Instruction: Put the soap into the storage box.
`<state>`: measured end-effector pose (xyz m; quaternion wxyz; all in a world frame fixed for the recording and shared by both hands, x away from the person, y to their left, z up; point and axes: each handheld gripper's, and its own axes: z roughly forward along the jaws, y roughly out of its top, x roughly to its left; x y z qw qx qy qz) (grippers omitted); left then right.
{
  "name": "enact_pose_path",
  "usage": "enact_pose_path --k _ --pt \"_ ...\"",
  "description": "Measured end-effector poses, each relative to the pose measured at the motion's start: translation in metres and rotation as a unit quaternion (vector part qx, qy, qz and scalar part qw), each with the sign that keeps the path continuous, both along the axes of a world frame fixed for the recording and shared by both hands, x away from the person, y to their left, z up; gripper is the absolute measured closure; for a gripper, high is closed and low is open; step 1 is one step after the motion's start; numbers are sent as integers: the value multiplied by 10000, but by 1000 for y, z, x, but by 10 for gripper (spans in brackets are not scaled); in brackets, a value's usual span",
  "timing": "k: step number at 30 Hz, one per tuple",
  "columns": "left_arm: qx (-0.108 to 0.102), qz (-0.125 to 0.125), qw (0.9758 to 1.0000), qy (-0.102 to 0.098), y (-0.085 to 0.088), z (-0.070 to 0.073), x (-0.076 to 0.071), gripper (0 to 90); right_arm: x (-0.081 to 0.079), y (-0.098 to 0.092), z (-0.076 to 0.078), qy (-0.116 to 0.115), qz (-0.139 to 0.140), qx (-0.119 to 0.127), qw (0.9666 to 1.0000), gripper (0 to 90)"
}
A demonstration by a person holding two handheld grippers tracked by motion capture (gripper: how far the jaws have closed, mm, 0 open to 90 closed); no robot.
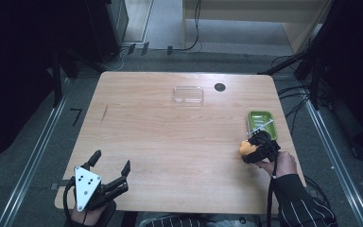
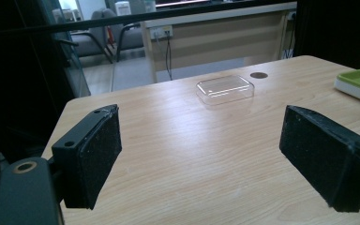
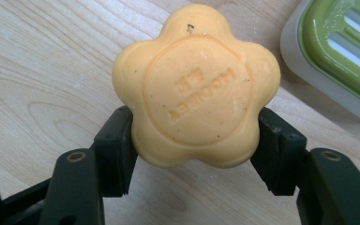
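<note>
An orange, flower-shaped bar of soap (image 3: 196, 86) sits clamped between the two black jaws of the right gripper (image 3: 196, 157), the pads pressing on opposite lobes of its lower half while most of the bar stands clear beyond the fingertips. In the high view the right gripper (image 1: 257, 147) holds the soap (image 1: 246, 148) just above the pale wooden table (image 1: 170, 142), with a green, slatted plastic soap dish (image 1: 263, 124) lying just past the fingertips and a little to one side.

The left gripper (image 1: 109, 166) rests near the table's front edge, its jaws spread wide with nothing between them; a clear, shallow plastic lid (image 2: 225, 88) lies well ahead of its pads (image 2: 96, 152), apart from everything else.

The bar looks stiff and light, a solid cake with a raised round stamp on its face, but its waxy skin is likely slick, and the scalloped rim gives the flat pads only small patches of contact. The hold appears best kept where it is now, across two opposite lobes with the pads seated in the rounded flanks, low enough that the bar cannot pivot. Too hard a squeeze could dent or mark the soap; too light a one could let it twist out sideways. Setting it flat on the dish's slats would probably call for a level, gentle release.
</note>
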<state>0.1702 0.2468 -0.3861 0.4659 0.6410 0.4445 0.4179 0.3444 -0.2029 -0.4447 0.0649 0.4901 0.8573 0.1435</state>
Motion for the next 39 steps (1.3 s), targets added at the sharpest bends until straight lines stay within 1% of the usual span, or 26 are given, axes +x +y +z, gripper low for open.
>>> enact_pose_path --k 5,7,9,11,13,20,25,27,34,35,39 --pt "-5 4 10000 1 0 0 0 137 -1 -1 2 -65 -6 -21 10000 396" --pt "-10 3 10000 -3 0 0 0 136 -1 -2 4 -76 -30 16 10000 396" --pt "-22 9 10000 -9 0 0 0 136 -1 -2 5 -124 -53 -22 9999 396" --pt "-17 8 10000 -5 0 0 0 136 -1 -3 6 -144 -48 15 9999 396" --pt "-36 15 10000 -5 0 0 0 136 -1 -3 7 -142 -81 13 9999 396" --pt "7 -6 10000 3 0 0 0 136 0 -6 11 -266 -155 6 9995 396" --pt "-26 10 10000 -5 0 0 0 136 1 -8 14 -329 -212 7 9992 396" --pt "-9 4 10000 0 0 0 0 137 2 -8 14 -374 -199 -2 9991 396" --pt "-4 2 10000 3 0 0 0 137 6 -9 19 -464 -362 18 9983 396" --pt "-17 4 10000 -2 0 0 0 136 7 -9 20 -504 -363 21 9981 396" --pt "-3 16 10000 -2 1 0 -1 136 11 -8 22 -534 -415 42 9977 396"
